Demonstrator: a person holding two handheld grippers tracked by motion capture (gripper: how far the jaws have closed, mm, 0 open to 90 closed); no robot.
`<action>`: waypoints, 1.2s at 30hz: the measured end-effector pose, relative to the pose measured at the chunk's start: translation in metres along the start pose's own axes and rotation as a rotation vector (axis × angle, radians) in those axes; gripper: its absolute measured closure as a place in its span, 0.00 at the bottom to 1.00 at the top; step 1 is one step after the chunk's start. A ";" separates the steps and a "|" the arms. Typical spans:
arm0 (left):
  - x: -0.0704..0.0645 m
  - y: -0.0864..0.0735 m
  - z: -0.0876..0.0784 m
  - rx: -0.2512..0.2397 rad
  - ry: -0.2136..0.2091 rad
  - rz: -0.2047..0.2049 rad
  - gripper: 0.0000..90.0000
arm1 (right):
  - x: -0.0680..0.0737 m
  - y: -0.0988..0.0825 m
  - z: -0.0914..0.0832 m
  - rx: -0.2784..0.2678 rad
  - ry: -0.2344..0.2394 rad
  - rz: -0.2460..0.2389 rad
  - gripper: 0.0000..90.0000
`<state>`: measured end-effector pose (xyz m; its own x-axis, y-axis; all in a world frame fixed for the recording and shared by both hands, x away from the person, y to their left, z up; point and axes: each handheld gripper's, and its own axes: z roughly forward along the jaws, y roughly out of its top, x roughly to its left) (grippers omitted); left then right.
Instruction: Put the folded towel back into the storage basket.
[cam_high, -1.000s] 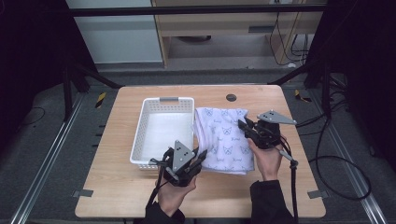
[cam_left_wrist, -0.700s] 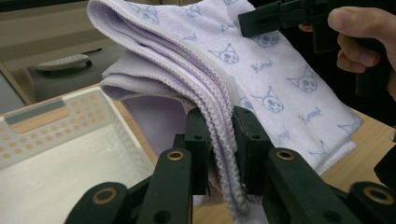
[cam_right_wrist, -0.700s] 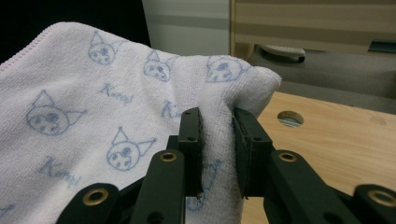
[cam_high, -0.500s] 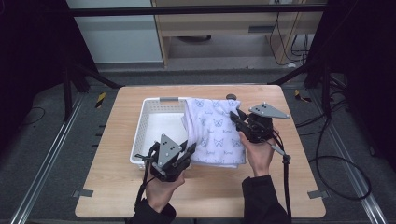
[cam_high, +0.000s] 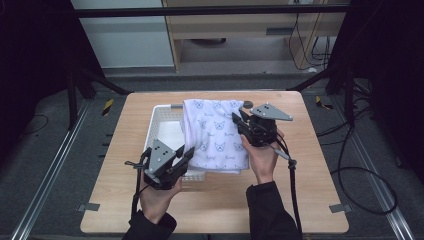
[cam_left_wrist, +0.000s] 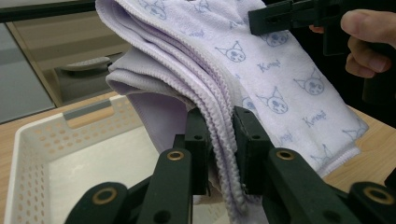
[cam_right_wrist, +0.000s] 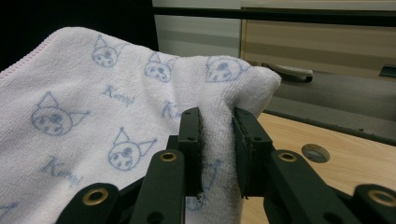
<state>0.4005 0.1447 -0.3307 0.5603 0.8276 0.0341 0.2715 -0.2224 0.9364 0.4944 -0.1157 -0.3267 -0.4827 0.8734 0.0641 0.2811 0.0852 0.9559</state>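
High view: a folded white towel (cam_high: 215, 135) printed with blue cat faces is held up above the wooden table (cam_high: 120, 150) between 2 grippers, partly over the white perforated basket (cam_high: 162, 117). The left gripper (cam_high: 186, 152) is clamped on the towel's near hemmed edge, and in the left gripper view the folded layers (cam_left_wrist: 224, 140) are seen pinched between both black jaws. The right gripper (cam_high: 237, 120) is closed on the far right corner, where cloth (cam_right_wrist: 217, 135) is bunched between its jaws.
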 end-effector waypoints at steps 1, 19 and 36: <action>0.001 0.000 0.000 0.002 0.005 0.003 0.85 | 0.001 0.000 0.001 -0.002 -0.002 -0.001 0.83; 0.032 -0.002 -0.008 0.014 0.067 -0.002 0.85 | 0.025 0.013 0.025 -0.027 0.019 -0.010 0.83; 0.070 -0.016 -0.019 0.016 0.143 -0.052 0.85 | 0.060 0.017 0.063 -0.028 0.048 -0.031 0.83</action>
<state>0.4201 0.2158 -0.3364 0.4280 0.9031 0.0360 0.3105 -0.1844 0.9325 0.5228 -0.0320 -0.3249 -0.5306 0.8463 0.0474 0.2422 0.0978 0.9653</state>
